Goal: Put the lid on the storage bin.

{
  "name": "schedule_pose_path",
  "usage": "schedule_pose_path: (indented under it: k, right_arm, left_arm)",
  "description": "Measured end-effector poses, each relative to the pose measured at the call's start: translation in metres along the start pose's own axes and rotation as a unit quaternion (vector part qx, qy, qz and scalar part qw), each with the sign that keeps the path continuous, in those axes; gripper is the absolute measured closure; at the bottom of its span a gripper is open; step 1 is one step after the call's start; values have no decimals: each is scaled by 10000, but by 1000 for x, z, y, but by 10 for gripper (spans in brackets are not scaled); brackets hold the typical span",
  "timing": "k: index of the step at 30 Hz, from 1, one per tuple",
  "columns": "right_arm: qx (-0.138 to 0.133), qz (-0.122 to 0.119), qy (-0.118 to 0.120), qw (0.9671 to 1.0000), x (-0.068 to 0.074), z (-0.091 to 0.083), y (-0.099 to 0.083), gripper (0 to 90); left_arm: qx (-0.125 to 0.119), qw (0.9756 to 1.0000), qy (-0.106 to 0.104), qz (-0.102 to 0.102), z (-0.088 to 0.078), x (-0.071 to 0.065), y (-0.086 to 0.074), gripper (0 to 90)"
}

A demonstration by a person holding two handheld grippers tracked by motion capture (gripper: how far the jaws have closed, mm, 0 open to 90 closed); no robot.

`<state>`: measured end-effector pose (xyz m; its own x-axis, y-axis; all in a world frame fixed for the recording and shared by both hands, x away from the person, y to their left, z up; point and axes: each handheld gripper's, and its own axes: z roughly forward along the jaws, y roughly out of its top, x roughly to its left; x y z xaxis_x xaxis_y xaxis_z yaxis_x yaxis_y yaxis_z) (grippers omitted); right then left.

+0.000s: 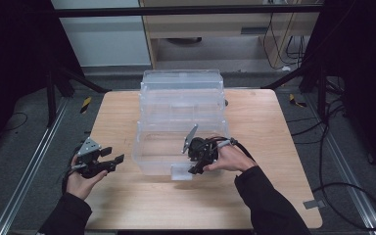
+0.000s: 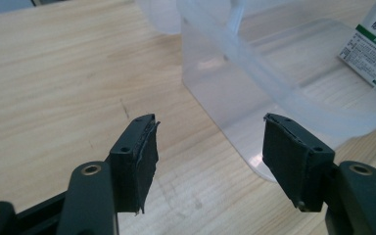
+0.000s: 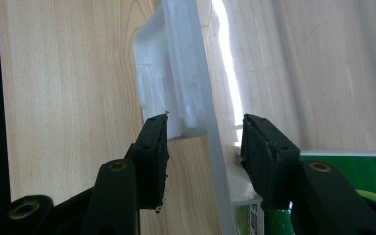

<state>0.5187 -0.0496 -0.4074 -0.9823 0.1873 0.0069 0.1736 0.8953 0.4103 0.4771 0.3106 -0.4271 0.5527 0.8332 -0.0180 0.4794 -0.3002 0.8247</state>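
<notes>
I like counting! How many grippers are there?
2. The left gripper hovers over the table beside the clear box; the right gripper straddles the box's front wall.

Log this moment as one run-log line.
right gripper: fingers astride front wall of clear box by its latch, not clamped | left gripper: open, empty, beside box

I am looking at a big see-through plastic box (image 1: 181, 125) sitting in the middle of the table (image 1: 127, 196). It is standing upright and its top is open, with steps going up toward the back. A small clear latch (image 3: 161, 93) is sticking out from its front wall. A green and white packet (image 2: 372, 49) is lying inside it.
</notes>
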Motion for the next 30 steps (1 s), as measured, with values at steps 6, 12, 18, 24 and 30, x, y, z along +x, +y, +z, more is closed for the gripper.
schedule_pose_path:
  k: [6,12,18,24,30]
  right_arm:
    - [-19,-22,7,10000,0,0,-1,539]
    - [-60,-51,-35,10000,1,0,-2,538]
    - [-77,-63,-42,9999,1,0,-2,538]
    - [-79,-98,-71,9999,2,0,-2,537]
    - [-80,-102,-81,9999,2,0,-2,537]
  left_arm:
    - [21,9996,-149,243,-2,4,26,366]
    - [102,9972,-417,606,4,6,53,364]
    - [165,9928,-514,1072,10,3,80,365]
    - [268,9864,-712,1457,14,0,107,367]
    - [366,9796,-759,1826,17,-2,136,369]
